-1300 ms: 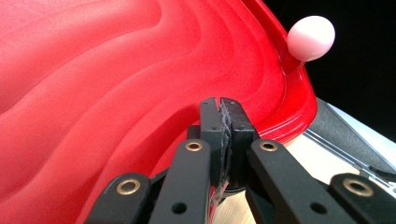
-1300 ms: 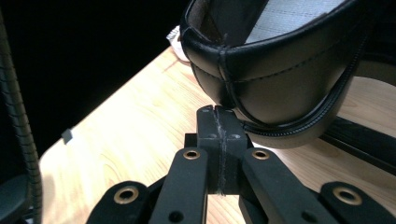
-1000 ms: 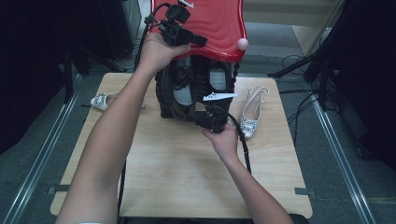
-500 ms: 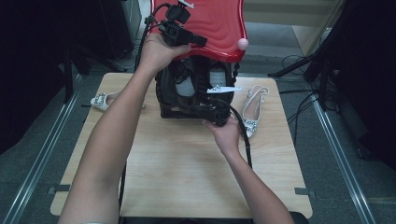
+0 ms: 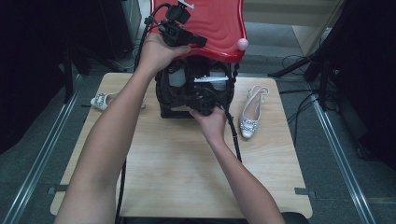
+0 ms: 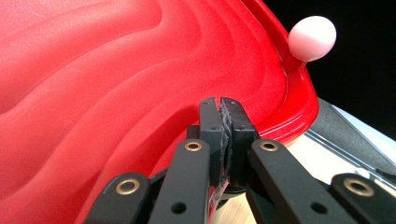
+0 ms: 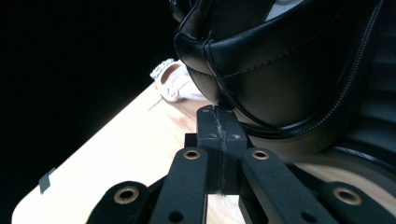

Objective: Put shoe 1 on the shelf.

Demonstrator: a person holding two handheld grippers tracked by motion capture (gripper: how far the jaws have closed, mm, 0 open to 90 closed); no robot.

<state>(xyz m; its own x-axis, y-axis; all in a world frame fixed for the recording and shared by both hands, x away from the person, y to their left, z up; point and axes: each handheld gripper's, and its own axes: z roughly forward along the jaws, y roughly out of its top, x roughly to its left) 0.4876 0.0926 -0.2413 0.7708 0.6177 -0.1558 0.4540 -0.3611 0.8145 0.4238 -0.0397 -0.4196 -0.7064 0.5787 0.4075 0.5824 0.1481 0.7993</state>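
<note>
Two grippers were at work on a black bag (image 5: 194, 93) that stood at the far middle of a pale wooden table (image 5: 177, 177). The bag looked like smooth leather with stitched seams and a zip running along its curved edge, seen close in the right gripper view (image 7: 289, 79). Above it a glossy red lid (image 5: 219, 25) was lifted, a moulded shell with soft wavy ridges across its surface (image 6: 116, 84) and a raised rim. A small round pale pink knob (image 5: 243, 44) sat at the lid's right edge, matt and smooth (image 6: 312, 37).

The left gripper (image 5: 180, 35) was up at the lid's near edge. In its own view its jaws were pressed together (image 6: 223, 135), with a thin frayed strip caught between the pads; what that strip belonged to I could not tell. The red shell lay just behind the jaw tips.

The right gripper (image 5: 205, 105) was low at the bag's near face, just above the table. Its jaws were fully closed on each other (image 7: 220, 144), holding nothing, their tips just under the bag's rounded leather edge.

One pale slingback shoe (image 5: 252, 112) with a sparkly buckle on the toe lay flat to the right of the bag, close beside it, toe pointing near. Its mate (image 5: 102, 100) lay at the left edge of the table, partly hidden by the left forearm, also visible beyond the bag in the right gripper view (image 7: 173, 81). A thin white strip (image 5: 212, 79) showed inside the open bag.
</note>
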